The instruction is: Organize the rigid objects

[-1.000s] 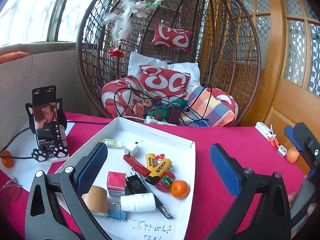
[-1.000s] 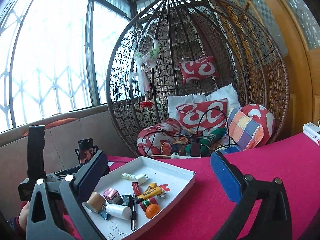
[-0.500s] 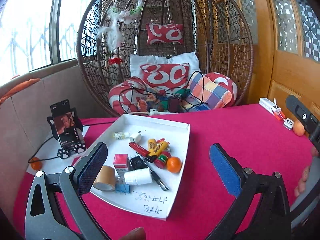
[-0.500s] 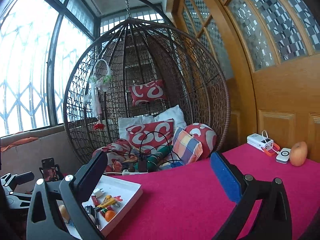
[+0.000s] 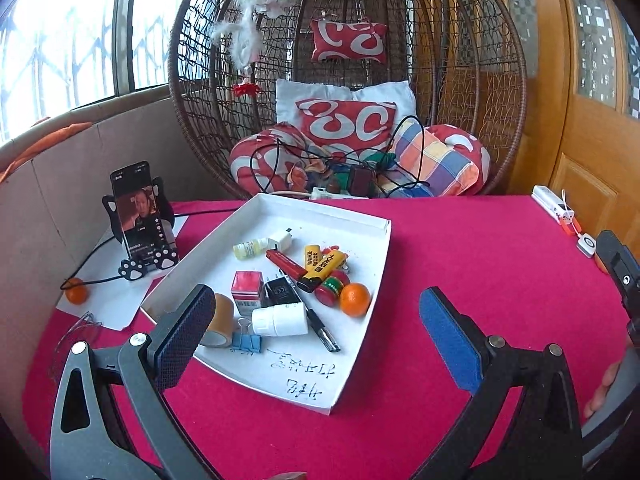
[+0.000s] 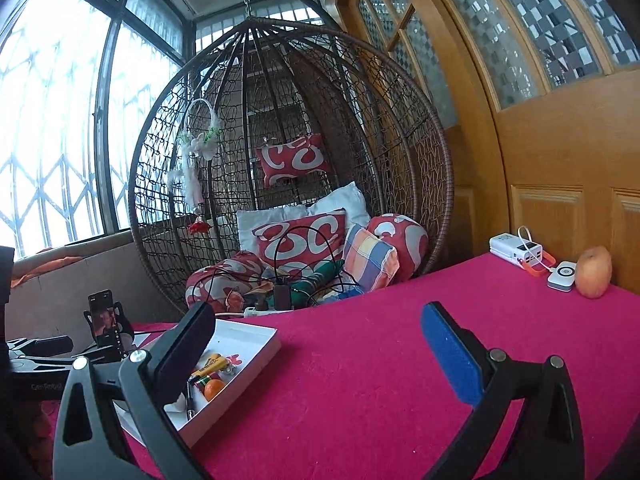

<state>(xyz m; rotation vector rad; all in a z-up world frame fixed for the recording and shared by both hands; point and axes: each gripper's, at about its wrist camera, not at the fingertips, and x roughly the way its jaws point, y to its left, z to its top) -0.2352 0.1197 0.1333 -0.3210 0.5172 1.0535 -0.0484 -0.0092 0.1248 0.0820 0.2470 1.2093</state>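
Left wrist view shows the left gripper [image 5: 316, 332] spread wide and empty, hovering over the near edge of the white tray [image 5: 362, 364], where the small objects lie bunched. Best to choose an outlying piece, perhaps the orange [image 5: 355, 299] by the tray's right rim. Right gripper [image 6: 320, 344], also spread and empty, hangs right of the tray.

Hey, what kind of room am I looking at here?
Probably an enclosed home balcony or sunroom: a hanging wicker egg chair piled with cushions, large barred windows, and a wooden glazed door beside a table with a red cloth.
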